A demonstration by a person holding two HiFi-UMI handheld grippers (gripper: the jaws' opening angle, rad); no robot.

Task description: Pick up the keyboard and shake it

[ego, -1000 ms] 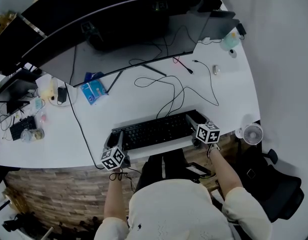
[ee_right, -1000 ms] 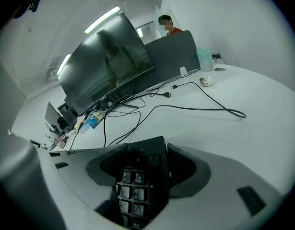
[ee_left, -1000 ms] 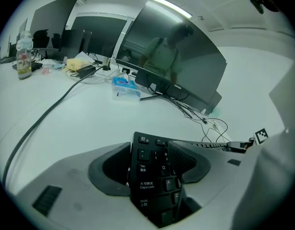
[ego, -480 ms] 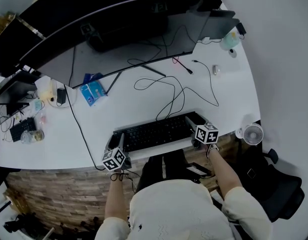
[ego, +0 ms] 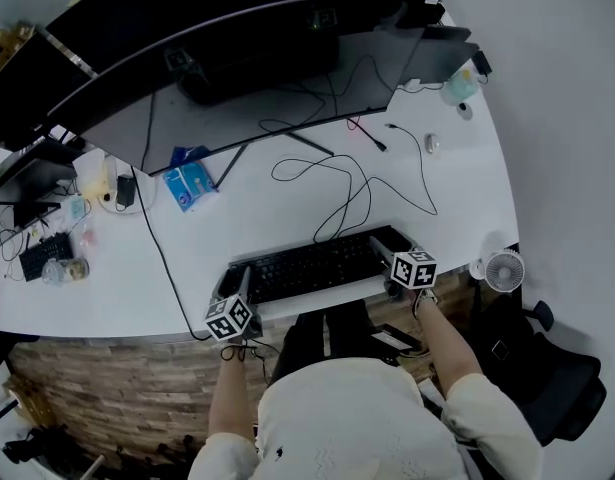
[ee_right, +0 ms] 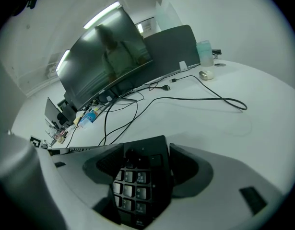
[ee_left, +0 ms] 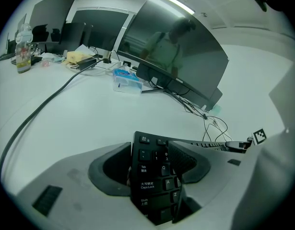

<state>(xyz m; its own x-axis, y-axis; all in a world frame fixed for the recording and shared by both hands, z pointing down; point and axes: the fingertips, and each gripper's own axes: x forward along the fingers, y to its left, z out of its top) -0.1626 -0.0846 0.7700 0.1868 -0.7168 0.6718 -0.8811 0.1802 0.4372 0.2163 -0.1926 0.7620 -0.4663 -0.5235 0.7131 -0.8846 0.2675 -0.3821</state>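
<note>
The keyboard [ego: 312, 263] has slid a touch to the right and toward the near edge of the desk [ego: 287, 208] since a second ago, and both grippers have gone with it.

Starting at the left, a blue packet [ego: 187, 183] lies on the desk under the wide curved monitor [ego: 237, 78]. A dark cable [ego: 157, 238] runs from there down to the desk edge.

The left gripper [ego: 235, 280] comes in at the keyboard's left end. Its own view shows the jaws clamped on that end, one jaw on each side of the Tab and Caps Lock keys.

The keyboard stretches across the near edge of the desk between the two grippers, with its right end a bit farther back. Whether it is clear of the surface, I can't tell.

Loose black cables [ego: 347, 183] loop over the desk behind it.

The right gripper [ego: 387, 248] is at the other end. Its view shows the jaws closed on the number-pad end, the dark pads pressed against both sides.

Farther right a small mouse [ego: 432, 141] sits near the back of the desk, and a little white fan [ego: 504, 268] stands just off the desk corner.
</note>
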